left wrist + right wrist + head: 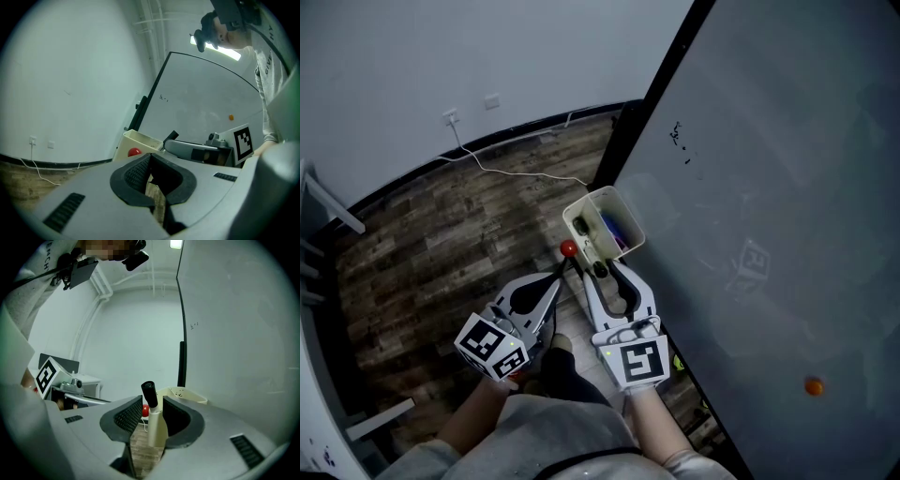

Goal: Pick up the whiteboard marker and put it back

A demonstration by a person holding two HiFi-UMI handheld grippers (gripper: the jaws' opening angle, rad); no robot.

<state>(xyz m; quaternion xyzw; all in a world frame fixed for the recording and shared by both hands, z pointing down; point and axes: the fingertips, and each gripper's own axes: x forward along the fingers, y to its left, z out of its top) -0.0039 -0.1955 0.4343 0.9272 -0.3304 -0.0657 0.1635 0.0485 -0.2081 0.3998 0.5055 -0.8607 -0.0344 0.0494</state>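
Note:
The whiteboard marker [155,425], white with a black cap, stands upright between the jaws of my right gripper [152,419], leaning on the right pad with a gap to the left pad. The jaws are open. In the head view this gripper [602,274] points at the cream holder [619,199] fixed to the whiteboard's [769,187] edge, and the marker [600,269] sits just below the holder's rim. Other pens lie inside the holder. My left gripper [565,262] hangs beside it on the left, open and empty [154,182], close to a red ball [568,248].
An orange magnet [813,385] sticks to the board at lower right. A white cable [516,172] runs over the wooden floor from a wall socket [450,117]. A white frame [328,211] stands at the left. The person's shoe [561,347] is below the grippers.

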